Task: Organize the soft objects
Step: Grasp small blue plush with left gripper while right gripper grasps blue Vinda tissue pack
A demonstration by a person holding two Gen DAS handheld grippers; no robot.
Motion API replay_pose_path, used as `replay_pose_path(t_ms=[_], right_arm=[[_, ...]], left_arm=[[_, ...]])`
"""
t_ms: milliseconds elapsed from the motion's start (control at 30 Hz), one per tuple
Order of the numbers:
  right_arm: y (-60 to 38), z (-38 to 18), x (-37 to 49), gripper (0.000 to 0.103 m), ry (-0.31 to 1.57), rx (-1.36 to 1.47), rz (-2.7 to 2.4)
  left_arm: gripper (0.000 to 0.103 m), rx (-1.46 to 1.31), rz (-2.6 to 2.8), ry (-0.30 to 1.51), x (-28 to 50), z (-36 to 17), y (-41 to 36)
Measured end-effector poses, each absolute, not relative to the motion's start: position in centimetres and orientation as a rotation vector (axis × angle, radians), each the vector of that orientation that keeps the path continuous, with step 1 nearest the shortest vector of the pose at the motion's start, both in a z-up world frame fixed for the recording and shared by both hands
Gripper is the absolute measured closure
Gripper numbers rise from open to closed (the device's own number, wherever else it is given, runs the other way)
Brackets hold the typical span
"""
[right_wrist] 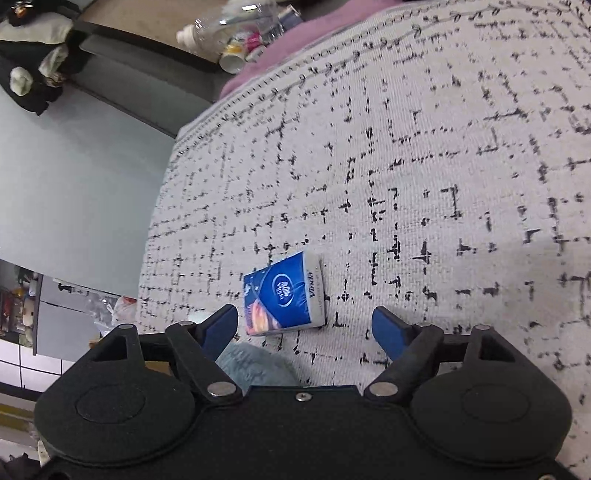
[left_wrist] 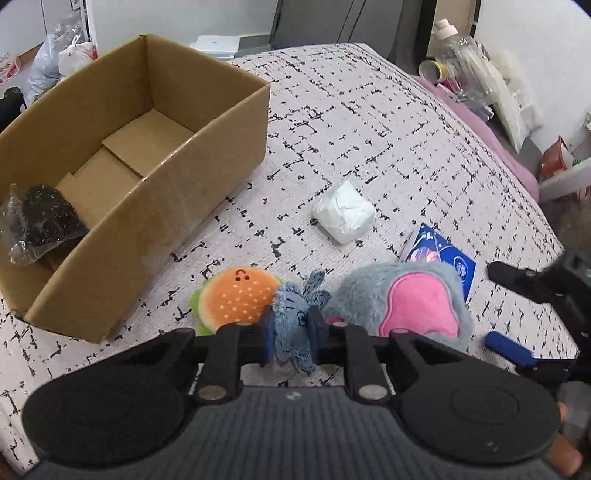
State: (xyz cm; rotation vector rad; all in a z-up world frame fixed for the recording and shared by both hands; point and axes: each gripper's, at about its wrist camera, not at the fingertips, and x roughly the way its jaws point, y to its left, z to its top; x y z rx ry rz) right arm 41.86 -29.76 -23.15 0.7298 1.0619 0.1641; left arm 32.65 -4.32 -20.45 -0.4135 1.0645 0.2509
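Bedspread [left_wrist: 369,122]; gripper-hidden denim toy [left_wrist: 291,317].

My cluttered room around a patterned bed

I see a cream woven bedcover with black broken-line checks [left_wrist: 388,122] over a mauve sheet [right_wrist: 255,66], pale grey walls [right_wrist: 74,166], a dark grey cabinet [left_wrist: 314,22], and clear plastic bottles [left_wrist: 469,62] beside the bed.

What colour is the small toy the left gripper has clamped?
Faded denim blue, with frayed edges; the denim toy shows best in the left wrist view.
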Motion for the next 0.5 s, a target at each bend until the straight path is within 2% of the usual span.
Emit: replay_pose_path(t_ms=[267,300,367,400,433,500], right_arm=[[-27.7,-24.4,43.3,0.025,1.061,0.705,0.179],[-27.4,-24.4,43.3,0.029,1.056,0.691,0.176],[-26.9,-24.3,43.4,0.047,1.052,0.642,0.176],[-26.8,-24.4,43.5,0.065,1.058,0.621,0.168],[-26.9,-24.5,43.5,0.071,1.062,0.611,0.154],[-27.3,-24.4,43.3,0.076,1.051,0.624,0.156]], left_arm=[[0.088,-0.404,0.251,1.064,32.9,-20.4,-4.2],[0.088,-0.406,0.252,1.065,32.9,-20.3,-4.2],[0.088,-0.409,0.249,1.058,32.9,-20.1,-4.1],[0.088,-0.407,0.250,1.051,32.9,-19.9,-4.1],[0.088,-0.408,0.255,1.046,32.8,-19.8,-4.0],[0.088,-0.425,0.259,1.040,32.6,-19.6,-3.7]])
